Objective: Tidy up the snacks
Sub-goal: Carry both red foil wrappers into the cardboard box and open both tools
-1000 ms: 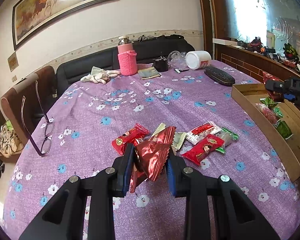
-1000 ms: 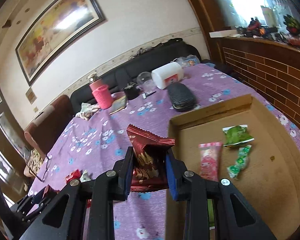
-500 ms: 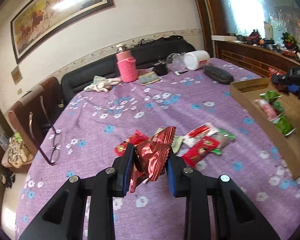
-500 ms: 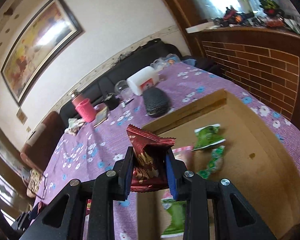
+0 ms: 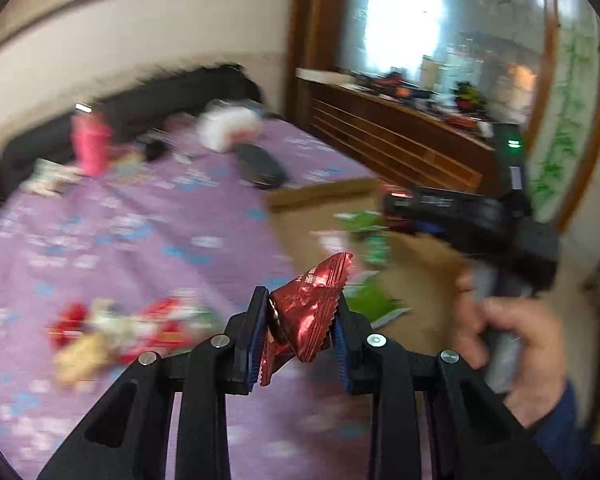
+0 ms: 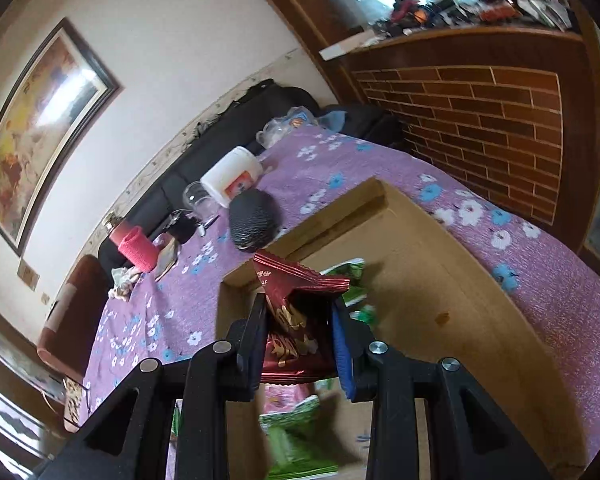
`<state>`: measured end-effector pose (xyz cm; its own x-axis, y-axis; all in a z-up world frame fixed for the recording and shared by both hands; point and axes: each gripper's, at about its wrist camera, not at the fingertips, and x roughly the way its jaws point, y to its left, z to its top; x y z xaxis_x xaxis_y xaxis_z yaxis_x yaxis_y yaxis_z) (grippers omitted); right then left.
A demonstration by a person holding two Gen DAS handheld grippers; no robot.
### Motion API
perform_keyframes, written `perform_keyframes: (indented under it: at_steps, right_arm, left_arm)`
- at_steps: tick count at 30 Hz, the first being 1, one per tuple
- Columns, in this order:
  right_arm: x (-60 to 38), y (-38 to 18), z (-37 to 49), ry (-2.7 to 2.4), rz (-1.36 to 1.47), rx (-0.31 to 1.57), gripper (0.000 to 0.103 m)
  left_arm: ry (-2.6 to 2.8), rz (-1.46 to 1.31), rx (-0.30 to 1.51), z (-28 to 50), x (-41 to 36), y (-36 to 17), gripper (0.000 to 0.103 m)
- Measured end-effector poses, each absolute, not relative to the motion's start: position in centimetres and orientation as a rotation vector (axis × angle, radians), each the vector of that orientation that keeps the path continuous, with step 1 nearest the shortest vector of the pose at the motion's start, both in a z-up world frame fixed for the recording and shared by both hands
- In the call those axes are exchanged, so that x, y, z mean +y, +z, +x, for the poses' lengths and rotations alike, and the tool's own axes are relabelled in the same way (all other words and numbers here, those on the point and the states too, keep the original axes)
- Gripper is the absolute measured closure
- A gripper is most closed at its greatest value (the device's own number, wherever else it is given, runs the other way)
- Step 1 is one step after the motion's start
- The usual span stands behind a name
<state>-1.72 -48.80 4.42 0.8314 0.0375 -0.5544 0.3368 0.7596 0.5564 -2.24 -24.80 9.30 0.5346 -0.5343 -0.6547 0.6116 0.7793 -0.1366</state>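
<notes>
Left wrist view, blurred: left hand-held gripper (image 5: pixel 300 330) clenched on a dark red wrapped snack (image 5: pixel 310 312), held clear above the purple flowered cloth of the counter (image 5: pixel 140 232). Cardboard box (image 5: pixel 420 264) ahead and to the right, green packets (image 5: pixel 370 240) lying inside. Loose pile of red snacks (image 5: pixel 120 328) down on the cloth to the left, nearer than the box. Farther right, a person's hand (image 5: pixel 516 336) around the handle of the right hand-held gripper (image 5: pixel 396 204), reaching leftward over the far part of the box.

Right wrist view, sharp: right hand-held gripper (image 6: pixel 300 336) grasping a dark red snack bag (image 6: pixel 296 320), long axis upright between the pads, crimped top edge tilted toward the far right. Directly beneath and ahead, the open floor of the cardboard box (image 6: pixel 460 288); green packets (image 6: pixel 296 440) near, more green ones (image 6: pixel 356 280) just past the bag.

Judged from this: right hand already over the box, so only a lowering and release needed there; left hand short of the near wall, with the box lying forward and right of it.
</notes>
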Motion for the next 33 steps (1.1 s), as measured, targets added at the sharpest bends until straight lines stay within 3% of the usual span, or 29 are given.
perform_keyframes:
  at_steps: [11,33]
  right_arm:
    - [-51.0,2.5,-1.7,-0.296,0.731,0.688,0.072]
    - [-50.1,2.2,-1.1,-0.31,0.693,0.733,0.069]
  left_arm:
    - [-0.897,0.108,0.892,-2.4,-32.2,4.4,0.074]
    - [-0.898,0.078,0.88,-2.1,-30.8,3.7,0.074]
